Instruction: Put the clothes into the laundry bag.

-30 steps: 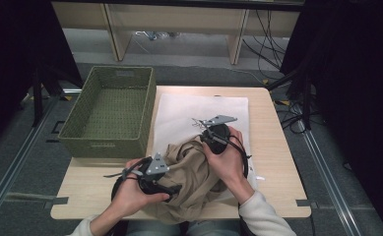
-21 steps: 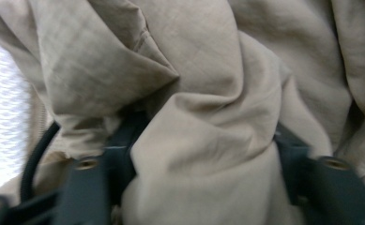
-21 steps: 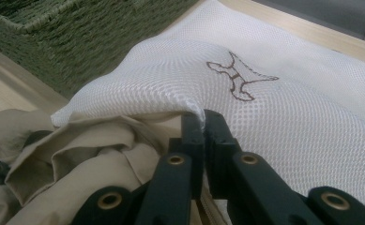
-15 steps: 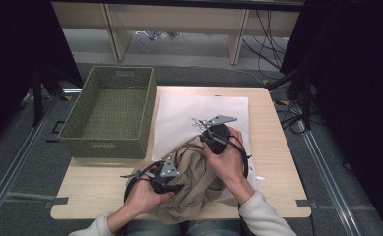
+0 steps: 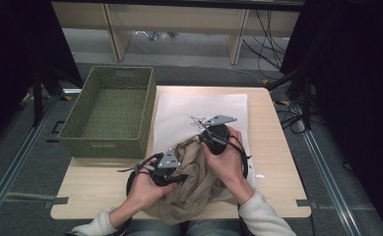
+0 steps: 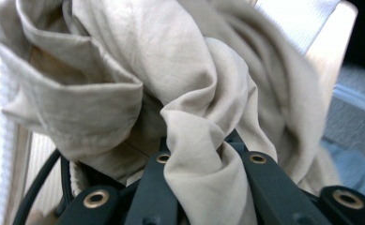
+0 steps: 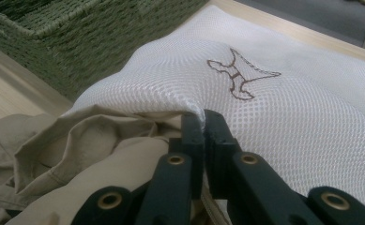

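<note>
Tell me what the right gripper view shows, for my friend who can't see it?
The right claw is shut on the edge of a white mesh bag with a small brown drawing. Beige cloth bunches at the bag's mouth, and a green woven basket stands behind.

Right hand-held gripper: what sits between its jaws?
In the right gripper view, the right hand-held gripper pinches the white mesh bag's edge, beside the beige garment.

Beige garment (image 5: 194, 187); white mesh bag (image 7: 274, 93); green wicker basket (image 5: 111, 137).
</note>
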`<action>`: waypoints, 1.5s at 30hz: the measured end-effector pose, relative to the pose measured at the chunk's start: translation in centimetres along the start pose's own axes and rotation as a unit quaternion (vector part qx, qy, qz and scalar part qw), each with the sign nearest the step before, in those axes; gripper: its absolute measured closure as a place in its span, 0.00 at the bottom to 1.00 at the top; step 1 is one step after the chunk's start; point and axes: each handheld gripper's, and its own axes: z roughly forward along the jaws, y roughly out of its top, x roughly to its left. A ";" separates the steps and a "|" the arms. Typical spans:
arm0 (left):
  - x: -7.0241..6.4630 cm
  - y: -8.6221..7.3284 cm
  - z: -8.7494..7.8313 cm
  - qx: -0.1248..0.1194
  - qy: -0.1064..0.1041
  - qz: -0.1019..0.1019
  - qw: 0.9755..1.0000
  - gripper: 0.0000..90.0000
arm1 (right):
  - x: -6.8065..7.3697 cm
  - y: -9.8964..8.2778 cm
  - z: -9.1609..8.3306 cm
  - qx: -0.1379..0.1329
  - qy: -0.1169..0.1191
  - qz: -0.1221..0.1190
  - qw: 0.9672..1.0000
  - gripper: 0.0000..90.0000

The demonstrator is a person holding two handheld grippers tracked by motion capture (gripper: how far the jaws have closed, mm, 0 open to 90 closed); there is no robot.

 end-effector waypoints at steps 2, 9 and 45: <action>0.0 0.4 0.1 -0.008 -0.002 -0.004 1.000 0.91 | 0.3 0.0 -0.1 0.004 0.002 0.014 1.000 0.98; 0.8 1.7 0.7 -0.017 0.010 -0.012 1.000 0.91 | 0.3 0.1 -0.4 -0.004 0.003 0.007 1.000 0.98; 0.8 0.6 -1.4 -0.042 0.064 0.029 0.997 0.31 | 0.1 -0.1 0.0 0.003 0.002 0.017 1.000 0.98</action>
